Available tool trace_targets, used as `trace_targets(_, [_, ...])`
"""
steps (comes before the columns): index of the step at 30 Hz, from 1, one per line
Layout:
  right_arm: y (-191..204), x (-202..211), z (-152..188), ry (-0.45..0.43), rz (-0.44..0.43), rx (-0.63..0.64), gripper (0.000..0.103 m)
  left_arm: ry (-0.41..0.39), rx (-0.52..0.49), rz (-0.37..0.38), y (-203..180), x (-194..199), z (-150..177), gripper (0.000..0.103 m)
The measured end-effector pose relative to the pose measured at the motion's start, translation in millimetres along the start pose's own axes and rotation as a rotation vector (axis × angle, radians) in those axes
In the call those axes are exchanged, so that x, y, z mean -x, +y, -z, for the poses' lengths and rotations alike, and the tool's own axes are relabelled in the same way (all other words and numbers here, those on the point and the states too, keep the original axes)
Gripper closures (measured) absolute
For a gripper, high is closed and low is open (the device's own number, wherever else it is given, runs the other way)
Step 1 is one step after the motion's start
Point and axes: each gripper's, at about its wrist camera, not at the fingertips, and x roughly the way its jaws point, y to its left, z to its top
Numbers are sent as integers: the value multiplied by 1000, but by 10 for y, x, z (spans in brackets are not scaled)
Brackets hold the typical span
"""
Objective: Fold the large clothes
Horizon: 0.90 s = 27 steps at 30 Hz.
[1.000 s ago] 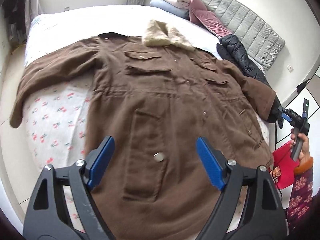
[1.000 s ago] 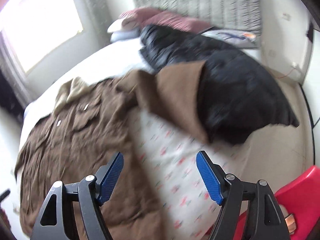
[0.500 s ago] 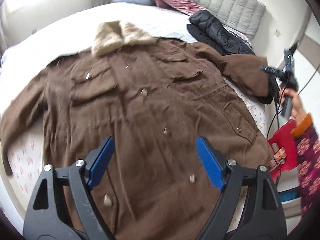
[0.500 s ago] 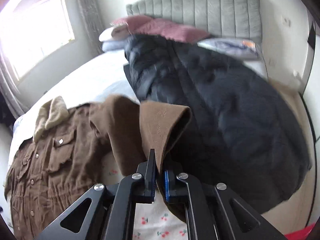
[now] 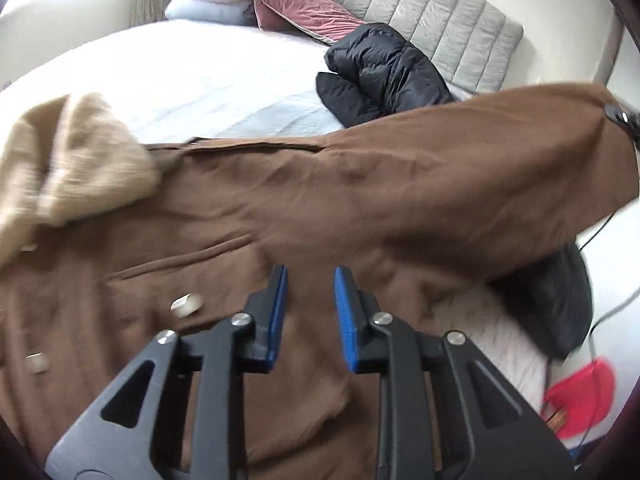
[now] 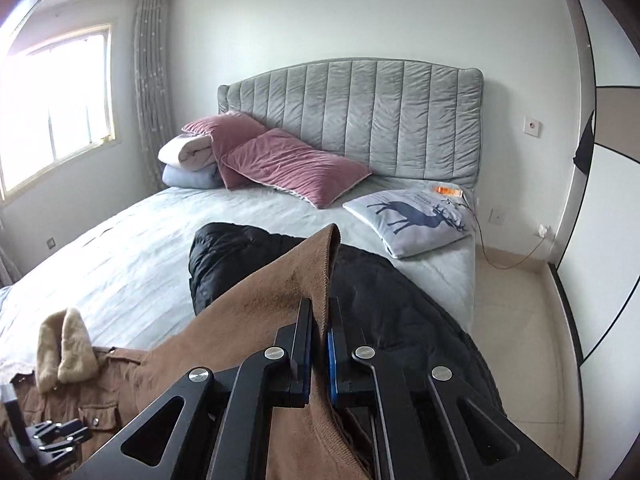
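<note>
Right wrist view: the right hand-held gripper (image 6: 319, 344) is clamped tight on the cuff of the brown coat's sleeve (image 6: 296, 280), which is lifted above the black puffer jacket (image 6: 384, 280) on the bed (image 6: 160, 240). The brown coat (image 5: 240, 240) is spread flat on the bed, fur collar (image 5: 76, 160) at the left. The left hand-held gripper (image 5: 310, 300) is closing over the coat's chest, pads not yet pressed on the cloth.

No words, labels, brand names or numbers can be read in either view. The only printed mark is a dark blue deer figure on the pale cushion (image 6: 412, 220) lying on the bed, beyond and to the right of the right claw (image 6: 319, 320); it carries no lettering.
</note>
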Motion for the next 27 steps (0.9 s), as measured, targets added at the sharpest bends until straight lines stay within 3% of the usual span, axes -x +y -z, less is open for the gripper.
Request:
trace_targets(4, [146,-39,-87,-17,3,57,98,-1,79,111,-215,-570,-110,78])
trace_targets(7, [229,-87,-63,8,-36,59,98,96,90,39,-352,-1045,-49,78])
trace_targets(9, [392,-125,-2,38,-35,94,99,63,25,-22,-464,-1049,-6,77])
trace_targets(12, [638,-43,-10,34,-22,162,99,100,0,20,-486,-829,28,62])
trace_targets(14, [786,78,-91,36,-44,169,99,102,13,34,-393,-564,92,42])
trace_targets(16, [961,198,-188,41,-61,179,99,80,34,27,-239,-243,179,34])
trace_targets(22, [1730,516,-387,88,-118,238,99,58,96,-11,426,767,464,27])
trace_targets(27, [2618,608,-326,171,-171,306,98,8,127,-73,1052,1454,601,22])
